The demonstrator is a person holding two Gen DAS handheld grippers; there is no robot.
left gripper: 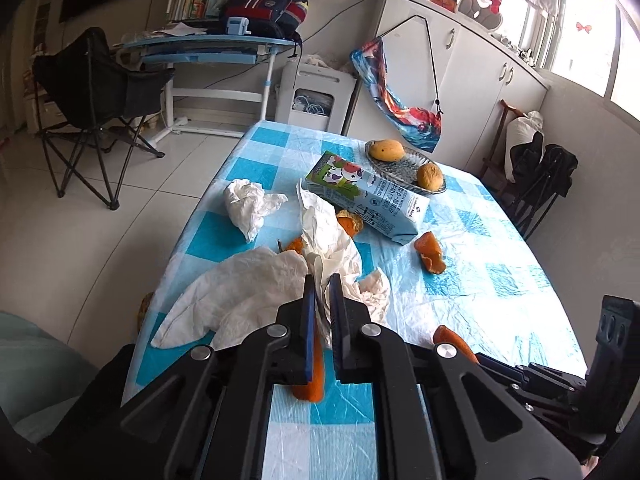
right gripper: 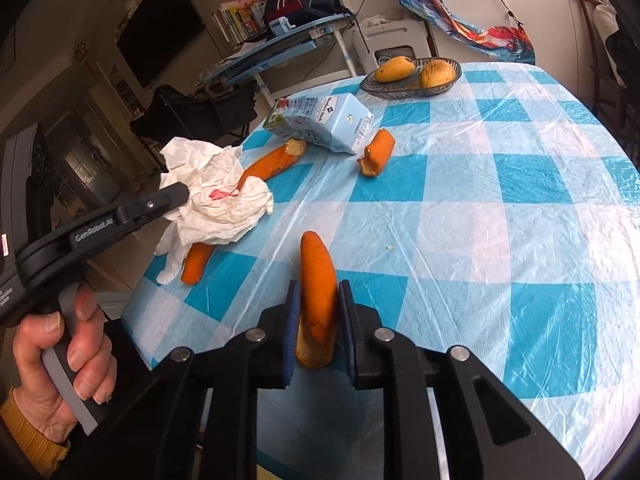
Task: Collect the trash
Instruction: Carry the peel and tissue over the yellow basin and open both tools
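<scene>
Right tool [right gripper: 319, 312] clamps orange peel [right gripper: 318, 280], angled down | left tool [left gripper: 322, 300] pinches tissue [left gripper: 332, 256]

crumpled white tissue [right gripper: 216, 208] lifted, orange peel [right gripper: 318, 292] pinched

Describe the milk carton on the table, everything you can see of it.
The milk carton is a pale blue, rectangular paperboard box printed with a cartoon cow, green grass, and dark text. It lies on its side on the blue-and-white checked tablecloth, tilted, one end raised over a piece of orange peel and crumpled white tissue. The glass fruit dish sits just behind it. Another peel piece lies close by, apart from it. Neither tool touches it. Whether it is empty cannot be told.
</scene>
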